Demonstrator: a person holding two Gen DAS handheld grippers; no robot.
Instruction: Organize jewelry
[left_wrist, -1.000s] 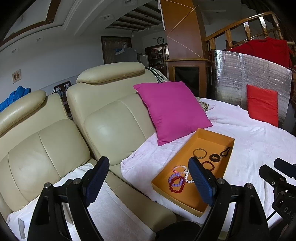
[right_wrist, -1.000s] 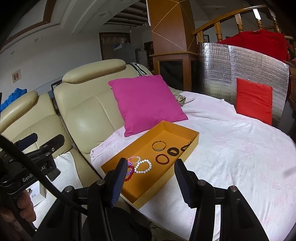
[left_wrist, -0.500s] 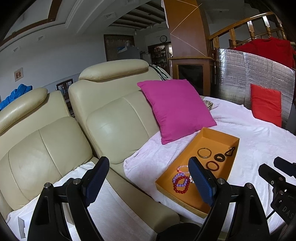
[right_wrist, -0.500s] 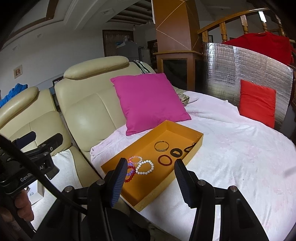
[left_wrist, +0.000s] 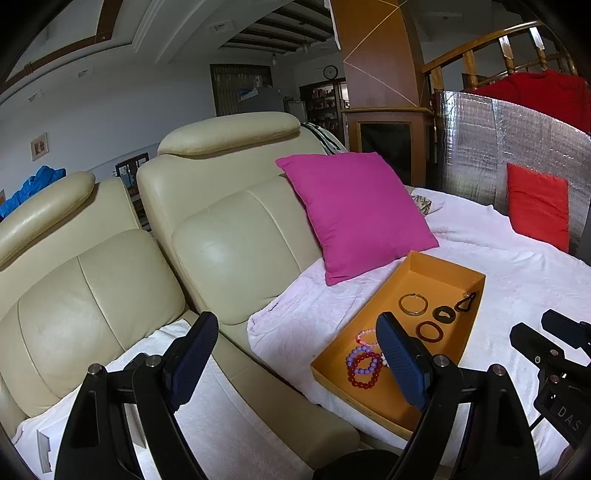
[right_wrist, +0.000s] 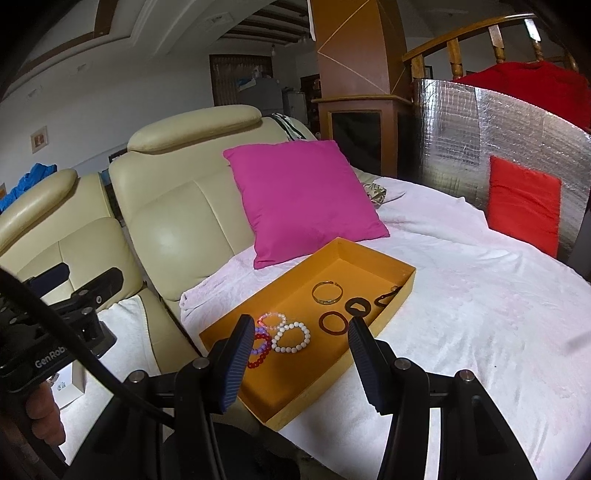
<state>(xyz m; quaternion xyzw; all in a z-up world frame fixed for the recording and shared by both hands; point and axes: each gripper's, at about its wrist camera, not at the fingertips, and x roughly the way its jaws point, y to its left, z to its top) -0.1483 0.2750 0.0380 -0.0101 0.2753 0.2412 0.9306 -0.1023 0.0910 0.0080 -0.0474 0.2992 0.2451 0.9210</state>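
An orange tray (left_wrist: 443, 264) (right_wrist: 371, 252) lies on the white blanket. It holds a gold bangle (right_wrist: 327, 292), a dark red ring (right_wrist: 333, 322), a black ring (right_wrist: 357, 306), a black clip (right_wrist: 386, 297) and white (right_wrist: 291, 337), pink (right_wrist: 272, 320), red (left_wrist: 364, 371) and purple (left_wrist: 355, 357) bead bracelets. My right gripper (right_wrist: 301, 323) hovers open over the tray's near end, nothing between its fingers. My left gripper (left_wrist: 295, 325) stands open and empty to the tray's left, over the sofa seat.
A pink cushion (left_wrist: 354, 214) leans on the cream sofa (left_wrist: 236, 229) behind the tray. A red cushion (right_wrist: 522, 201) rests against a silver foil panel (right_wrist: 480, 129) at the back right. A white towel (left_wrist: 221, 417) covers the seat and a small white box (left_wrist: 44, 443) lies there.
The right gripper has edged a little toward the tray, which sits slightly lower and further right in its view. Both jaws keep the same width. The left gripper has hardly moved.
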